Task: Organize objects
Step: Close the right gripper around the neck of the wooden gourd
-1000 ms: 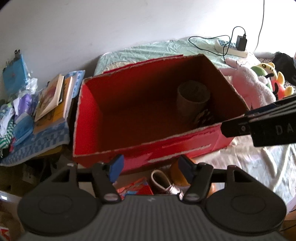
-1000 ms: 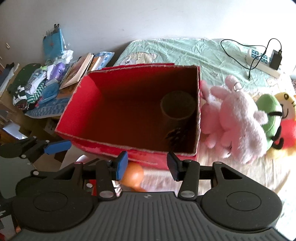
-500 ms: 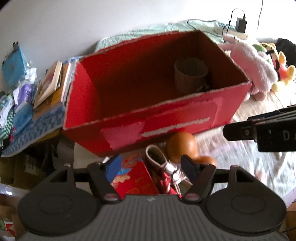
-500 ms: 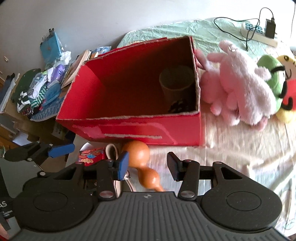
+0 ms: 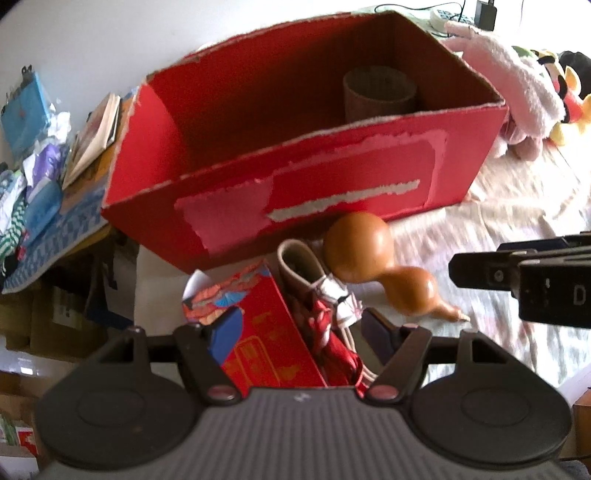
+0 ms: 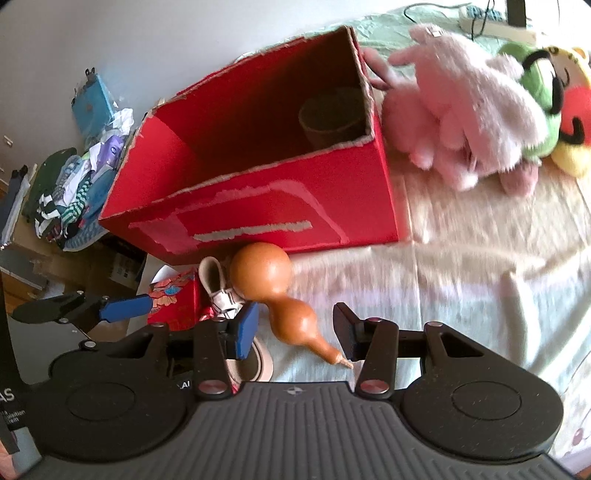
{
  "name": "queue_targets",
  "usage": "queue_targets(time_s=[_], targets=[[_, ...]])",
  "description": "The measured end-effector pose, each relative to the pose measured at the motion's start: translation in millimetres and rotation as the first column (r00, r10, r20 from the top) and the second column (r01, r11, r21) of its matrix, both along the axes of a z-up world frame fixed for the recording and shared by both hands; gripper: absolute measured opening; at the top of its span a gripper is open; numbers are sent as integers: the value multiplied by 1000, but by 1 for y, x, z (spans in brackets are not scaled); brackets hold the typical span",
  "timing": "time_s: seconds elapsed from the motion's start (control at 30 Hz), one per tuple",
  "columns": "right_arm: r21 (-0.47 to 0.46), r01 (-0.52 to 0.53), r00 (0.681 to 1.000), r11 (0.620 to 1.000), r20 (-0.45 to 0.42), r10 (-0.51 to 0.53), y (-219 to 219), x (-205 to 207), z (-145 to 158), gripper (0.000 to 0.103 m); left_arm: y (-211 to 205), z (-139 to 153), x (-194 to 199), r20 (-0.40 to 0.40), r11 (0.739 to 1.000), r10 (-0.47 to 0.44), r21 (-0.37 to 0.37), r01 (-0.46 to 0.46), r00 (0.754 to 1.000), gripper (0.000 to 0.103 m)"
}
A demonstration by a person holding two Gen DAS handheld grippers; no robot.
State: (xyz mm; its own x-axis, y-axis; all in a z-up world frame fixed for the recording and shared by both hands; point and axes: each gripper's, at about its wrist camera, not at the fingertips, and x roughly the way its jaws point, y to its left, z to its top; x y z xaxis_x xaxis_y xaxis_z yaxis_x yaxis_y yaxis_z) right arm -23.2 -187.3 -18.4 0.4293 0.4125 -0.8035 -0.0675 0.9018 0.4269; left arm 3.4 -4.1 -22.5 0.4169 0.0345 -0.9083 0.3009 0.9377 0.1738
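An open red cardboard box (image 5: 317, 184) (image 6: 258, 218) stands on the bed with a brown cup (image 5: 380, 92) (image 6: 330, 120) inside. In front of it lie an orange gourd (image 5: 384, 266) (image 6: 273, 291), a small white shoe (image 5: 314, 273) (image 6: 218, 288) and a small red patterned box (image 5: 258, 328) (image 6: 171, 295). My left gripper (image 5: 301, 332) is open above the small red box and the shoe. My right gripper (image 6: 295, 332) is open with the gourd's narrow end between its fingers, not touching.
A pink plush rabbit (image 6: 465, 107) (image 5: 517, 81) and a green and yellow plush (image 6: 554, 92) lie right of the box. Books and clothes (image 5: 44, 155) (image 6: 74, 184) are piled at the left. A power strip (image 6: 491, 22) lies on the far bed.
Both grippers have pulled back and lowered toward the near side of the red box. The gourd, shoe and small red box have come into full view between the fingers.
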Motion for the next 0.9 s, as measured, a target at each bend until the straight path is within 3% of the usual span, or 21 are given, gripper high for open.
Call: queue_targets(time_s=[0.23, 0.5, 0.9], targets=[[59, 32, 999, 998, -20, -30, -12, -4, -12, 49, -3, -8, -4, -20, 1000, 8, -3, -8, 1000, 74], [106, 16, 1000, 994, 23, -19, -17, -9, -22, 48, -5, -15, -7, -18, 998, -19, -64, 18, 1000, 74], [197, -12, 997, 980, 73, -2, -30, -3, -51, 39, 5, -24, -10, 23, 965, -99, -243, 102, 995, 69]])
